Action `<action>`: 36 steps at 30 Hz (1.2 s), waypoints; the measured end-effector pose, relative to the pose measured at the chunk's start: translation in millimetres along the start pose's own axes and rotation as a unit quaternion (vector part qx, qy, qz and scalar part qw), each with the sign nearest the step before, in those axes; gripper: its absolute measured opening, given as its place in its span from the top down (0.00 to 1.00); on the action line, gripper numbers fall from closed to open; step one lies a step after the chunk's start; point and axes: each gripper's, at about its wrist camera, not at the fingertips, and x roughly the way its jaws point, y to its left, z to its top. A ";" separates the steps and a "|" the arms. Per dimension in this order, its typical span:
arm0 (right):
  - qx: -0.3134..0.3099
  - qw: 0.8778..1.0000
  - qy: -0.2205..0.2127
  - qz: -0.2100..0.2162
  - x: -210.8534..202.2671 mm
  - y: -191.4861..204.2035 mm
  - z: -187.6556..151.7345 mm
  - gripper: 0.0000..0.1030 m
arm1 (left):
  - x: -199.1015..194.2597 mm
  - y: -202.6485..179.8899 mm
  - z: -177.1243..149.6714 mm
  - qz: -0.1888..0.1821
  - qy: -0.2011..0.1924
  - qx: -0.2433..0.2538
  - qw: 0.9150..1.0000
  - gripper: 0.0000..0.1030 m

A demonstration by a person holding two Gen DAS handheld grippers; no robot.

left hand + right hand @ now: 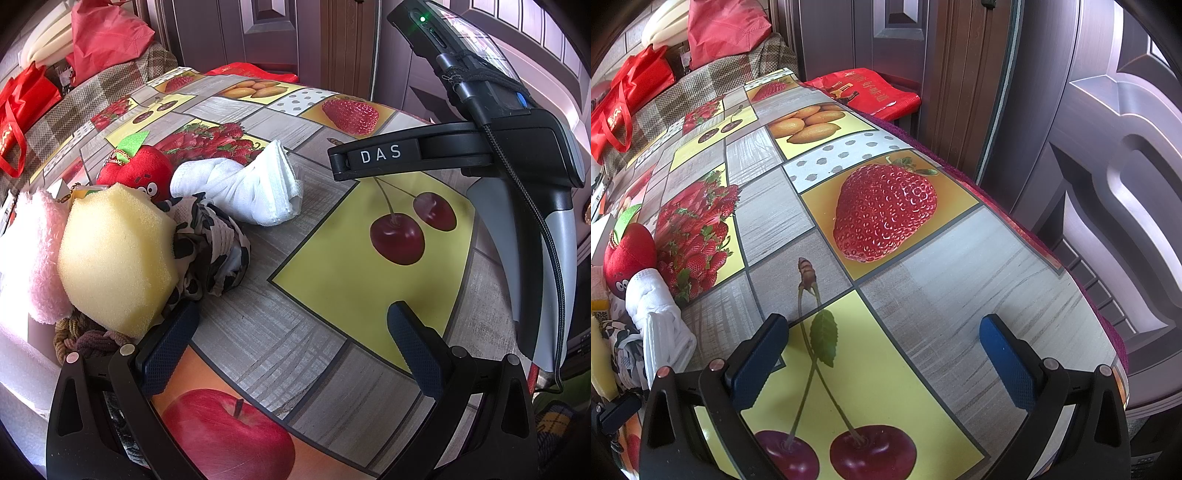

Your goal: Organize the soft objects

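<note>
Soft things lie bunched at the left of the fruit-print table [332, 295]: a yellow sponge [114, 258], a pink fluffy cloth [33, 254], a black-and-white patterned cloth [214, 254], a red plush apple [140, 170], a rolled white towel [243, 188] and braided hair ties [88, 338]. My left gripper [291, 325] is open, its left finger beside the sponge and patterned cloth, nothing between its pads. My right gripper [886, 332] is open over bare tablecloth [923, 295]; the white towel [661, 317] and plush apple [628, 251] lie to its left. The right tool's body [517, 155] shows in the left wrist view.
Red bags [22, 110] and a red cloth [107, 33] rest on a checked sofa [92, 92] behind the table. Another red bag [871, 88] sits on a stool by the dark door [1108, 166]. The table's right edge [1082, 280] drops off close to the right gripper.
</note>
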 end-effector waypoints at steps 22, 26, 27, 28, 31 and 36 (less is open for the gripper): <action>0.000 1.000 0.000 0.000 0.0 0.5 -0.1 0.00 | -79.4 -28.7 23.8 -0.057 -0.137 0.038 0.988 0.00; 0.000 1.000 0.000 -0.001 0.0 0.5 -0.1 0.00 | -131.5 27.7 28.8 -0.096 -0.194 -0.069 0.974 0.00; 0.000 1.000 0.000 0.000 0.1 0.3 -0.1 0.00 | -147.3 44.4 26.0 -0.097 -0.208 -0.097 0.968 0.00; 0.000 1.000 0.000 0.000 0.0 0.0 -0.1 0.00 | -164.3 61.8 22.2 -0.094 -0.226 -0.122 0.962 0.00; 0.000 1.000 0.000 0.000 0.0 0.2 -0.1 0.00 | -214.6 103.2 0.7 -0.043 -0.276 -0.164 0.946 0.00; 0.000 1.000 0.000 0.000 0.0 0.3 -0.2 0.00 | -272.8 138.9 -52.5 0.111 -0.306 -0.195 0.925 0.00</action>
